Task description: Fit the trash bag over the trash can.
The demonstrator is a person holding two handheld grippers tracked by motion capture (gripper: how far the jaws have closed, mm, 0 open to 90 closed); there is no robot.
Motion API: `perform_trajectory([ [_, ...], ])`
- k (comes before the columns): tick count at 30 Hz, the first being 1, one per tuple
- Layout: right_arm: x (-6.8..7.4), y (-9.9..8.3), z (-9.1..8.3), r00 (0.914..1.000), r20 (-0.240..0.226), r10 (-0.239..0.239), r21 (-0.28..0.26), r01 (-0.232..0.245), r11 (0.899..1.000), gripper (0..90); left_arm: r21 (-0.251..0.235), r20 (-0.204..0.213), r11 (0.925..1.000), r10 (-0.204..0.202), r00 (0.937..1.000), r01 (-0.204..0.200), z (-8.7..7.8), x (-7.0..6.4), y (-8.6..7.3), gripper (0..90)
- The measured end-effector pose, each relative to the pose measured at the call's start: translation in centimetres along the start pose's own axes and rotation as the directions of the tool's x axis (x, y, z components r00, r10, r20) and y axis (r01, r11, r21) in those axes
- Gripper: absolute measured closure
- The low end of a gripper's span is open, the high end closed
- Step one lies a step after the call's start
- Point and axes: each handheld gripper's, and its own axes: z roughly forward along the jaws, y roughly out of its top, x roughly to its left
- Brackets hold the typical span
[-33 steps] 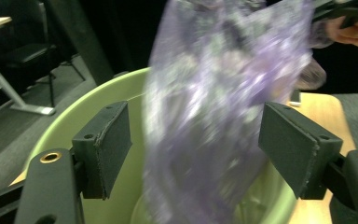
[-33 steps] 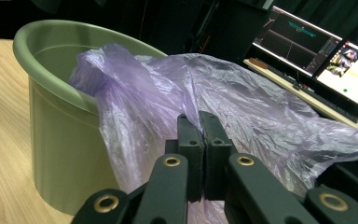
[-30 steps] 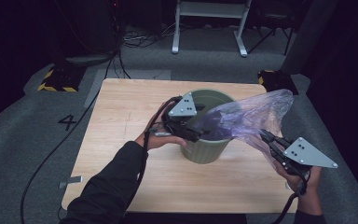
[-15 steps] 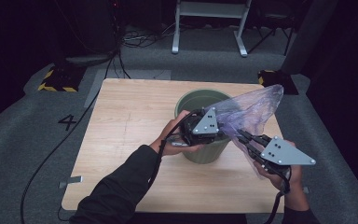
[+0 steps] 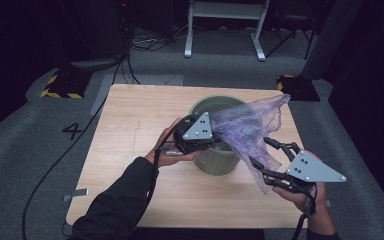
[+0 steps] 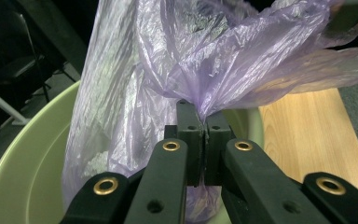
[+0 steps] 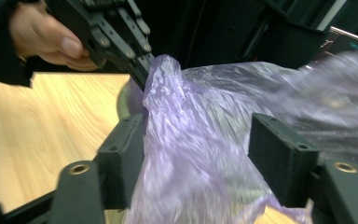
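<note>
A round green bin [image 5: 214, 161] stands on the wooden table [image 5: 130, 125]. A thin purple plastic bag [image 5: 250, 125] stretches from the bin's mouth out to the right. My left gripper [image 5: 214, 141] is at the bin's near rim, shut on a bunched fold of the bag [image 6: 191, 60], as the left gripper view [image 6: 204, 135] shows, with the bin's rim [image 6: 23, 172] just below. My right gripper [image 5: 261, 152] is open to the right of the bin. The bag [image 7: 200, 107] hangs loose between its wide-apart jaws [image 7: 200, 144], and the left gripper [image 7: 140, 70] is just beyond.
Grey carpet surrounds the table. A white metal frame [image 5: 225, 25] and cables lie on the floor behind it. A yellow-and-black striped block [image 5: 60, 85] sits at the far left and another dark block [image 5: 297, 85] at the far right.
My left gripper has carried the bag from the bin's left rim to its near rim. The right gripper has shifted a little left, toward the bin.
</note>
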Motion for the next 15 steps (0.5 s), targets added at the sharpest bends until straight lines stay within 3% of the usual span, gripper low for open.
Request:
perform_trajectory([
  [4, -0.6, 0.0, -0.8, 0.9996, 0.024, 0.017, -0.005, -0.017, 1.0, 34.0, -0.006, 0.0, 0.9998, -0.018, 0.9998, 0.018, -0.7, 0.4, -0.9, 88.5],
  [9, -1.9, -0.3, -1.1, 0.9946, 0.092, 0.049, 0.004, -0.05, 0.999, 34.0, -0.022, 0.003, 0.9993, -0.031, 0.9995, 0.031, -1.4, 0.7, -1.8, 88.4],
  [15, -3.8, -0.9, -1.4, 0.9877, 0.097, 0.123, -0.006, -0.123, 0.992, 30.8, -0.029, -0.002, 0.9991, -0.03, 0.9995, 0.03, -2.2, 1.0, -2.5, 88.4],
])
